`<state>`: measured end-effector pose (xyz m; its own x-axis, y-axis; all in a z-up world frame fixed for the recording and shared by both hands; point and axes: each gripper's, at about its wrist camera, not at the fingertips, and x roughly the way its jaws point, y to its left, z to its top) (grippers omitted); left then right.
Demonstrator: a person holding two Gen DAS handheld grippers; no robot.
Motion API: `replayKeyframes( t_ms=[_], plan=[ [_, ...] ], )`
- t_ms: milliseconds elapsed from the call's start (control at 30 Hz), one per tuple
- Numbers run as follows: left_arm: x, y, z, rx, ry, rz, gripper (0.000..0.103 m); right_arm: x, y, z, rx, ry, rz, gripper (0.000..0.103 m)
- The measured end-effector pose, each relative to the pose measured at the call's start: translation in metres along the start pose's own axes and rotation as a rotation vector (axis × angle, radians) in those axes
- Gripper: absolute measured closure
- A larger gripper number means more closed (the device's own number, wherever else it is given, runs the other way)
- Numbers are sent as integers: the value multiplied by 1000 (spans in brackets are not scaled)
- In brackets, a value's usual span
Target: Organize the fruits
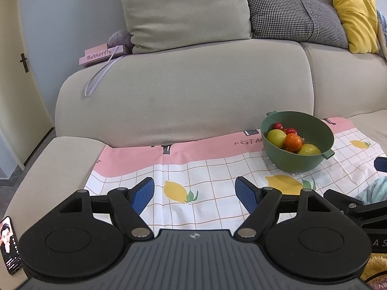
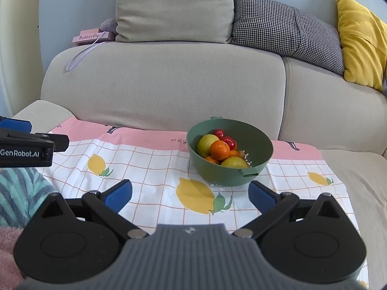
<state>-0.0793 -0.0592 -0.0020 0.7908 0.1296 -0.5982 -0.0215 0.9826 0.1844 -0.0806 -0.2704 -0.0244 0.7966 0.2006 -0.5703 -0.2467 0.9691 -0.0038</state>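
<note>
Resting on a beige fabric sofa seat, a cloth printed with yellow lemons, a white grid and a pink border carries the round green plastic colander bowl with side handles. We see the fruits heaped inside it: an orange mandarin at the centre, a yellow-green apple at its 9 o'clock, a second yellow-green fruit at its 5 o'clock, and small red cherry tomatoes at its 1 o'clock. Smaller orange pieces lie beneath; we cannot tell what they are.

We find the left gripper with its blue-padded fingers spread wide and nothing between them, hovering over a printed lemon; the bowl lies at its 2 o'clock, well apart. We find the right gripper likewise spread and holding nothing, with the bowl near, at its 1 o'clock, just beyond the right fingertip. In the right wrist view the left gripper's black body enters at 9 o'clock, above a teal striped fleece sleeve.

Along the sofa back stand a beige cushion, a black-and-white houndstooth cushion and a mustard yellow cushion. A pink box lettered "Butterfly" sits at 11 o'clock. A lit smartphone lies at 8 o'clock in the left wrist view.
</note>
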Motion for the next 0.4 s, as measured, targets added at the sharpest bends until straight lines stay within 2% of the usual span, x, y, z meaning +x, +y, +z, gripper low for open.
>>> replayKeyframes(
  t_ms=[400],
  plan=[
    [-1,7,1,-35,-12,0,14,3,2,0,-1,11,-1,4]
  ],
)
